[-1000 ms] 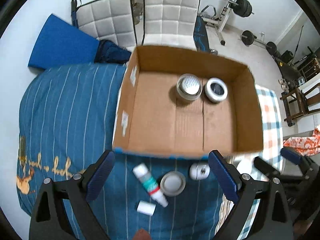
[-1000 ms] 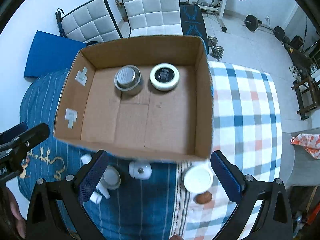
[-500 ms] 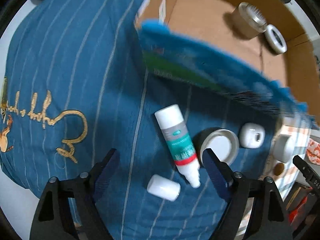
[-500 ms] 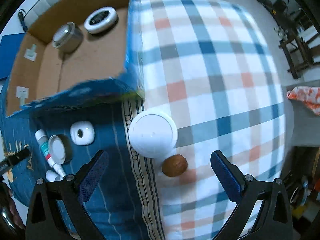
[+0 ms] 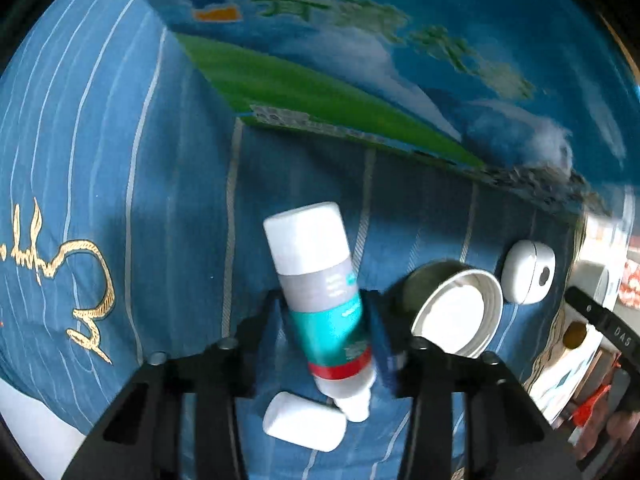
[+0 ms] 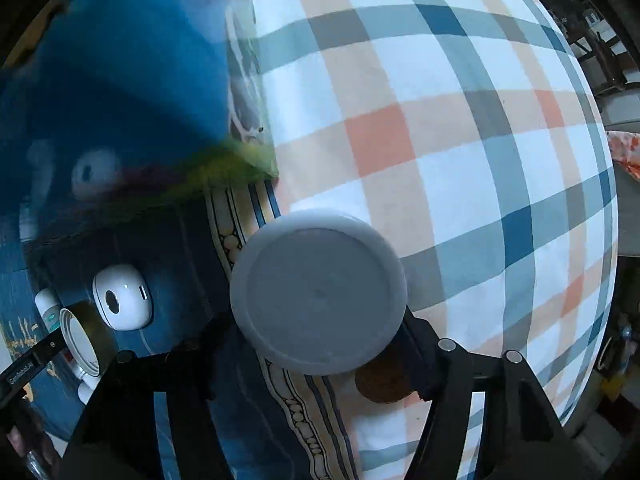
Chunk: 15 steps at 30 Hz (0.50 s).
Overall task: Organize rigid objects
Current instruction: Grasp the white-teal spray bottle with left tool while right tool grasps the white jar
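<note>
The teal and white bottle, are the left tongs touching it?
Touching. The left wrist view shows both fingers of the left tongs pressed against the sides of the bottle, no gap visible.

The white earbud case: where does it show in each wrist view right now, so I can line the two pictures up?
Left wrist: white earbud case at right edge, on the blue bedspread.
Right wrist: earbud case at lower left.
Shared landmark: the open round tin lying just beside it.
</note>
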{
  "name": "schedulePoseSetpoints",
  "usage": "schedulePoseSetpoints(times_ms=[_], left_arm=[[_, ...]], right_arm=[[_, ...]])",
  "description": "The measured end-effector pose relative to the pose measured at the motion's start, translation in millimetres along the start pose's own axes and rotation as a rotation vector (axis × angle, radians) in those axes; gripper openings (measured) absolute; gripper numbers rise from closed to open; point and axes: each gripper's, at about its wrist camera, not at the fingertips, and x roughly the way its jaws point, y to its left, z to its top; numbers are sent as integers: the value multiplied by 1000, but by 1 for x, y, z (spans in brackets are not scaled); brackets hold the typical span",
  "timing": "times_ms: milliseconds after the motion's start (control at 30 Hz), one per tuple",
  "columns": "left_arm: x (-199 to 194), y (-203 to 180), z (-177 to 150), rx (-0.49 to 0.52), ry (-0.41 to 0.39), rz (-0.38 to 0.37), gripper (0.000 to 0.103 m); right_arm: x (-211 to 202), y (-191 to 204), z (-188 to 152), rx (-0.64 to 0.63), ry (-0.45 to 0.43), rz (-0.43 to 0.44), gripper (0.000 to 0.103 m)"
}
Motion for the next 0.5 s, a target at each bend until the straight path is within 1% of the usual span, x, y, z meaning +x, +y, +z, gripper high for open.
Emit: schedulePoseSetpoints(times_ms=[100,200,267,300,367,500], left_arm=[[3,-7,-9,39,15,9,33],[8,-12,-25,73,32,16,33],[13,-11,-35,65,42,6,34],[16,-8,-40,42,38,-4,35],[17,-4,-43,27,29,-16,35],[17,-5,-40,-1,36,-22,35]], right_arm=[[2,3,-7,-32,22,-2,68],[3,8,-24,-74,50,2,68],[2,13,-38,-123,70,-1,68],[3,17,-45,-148,81,-10,68],[6,25,-60,-194,106,-8,68],[15,33,-73,-217,116,-34,69]])
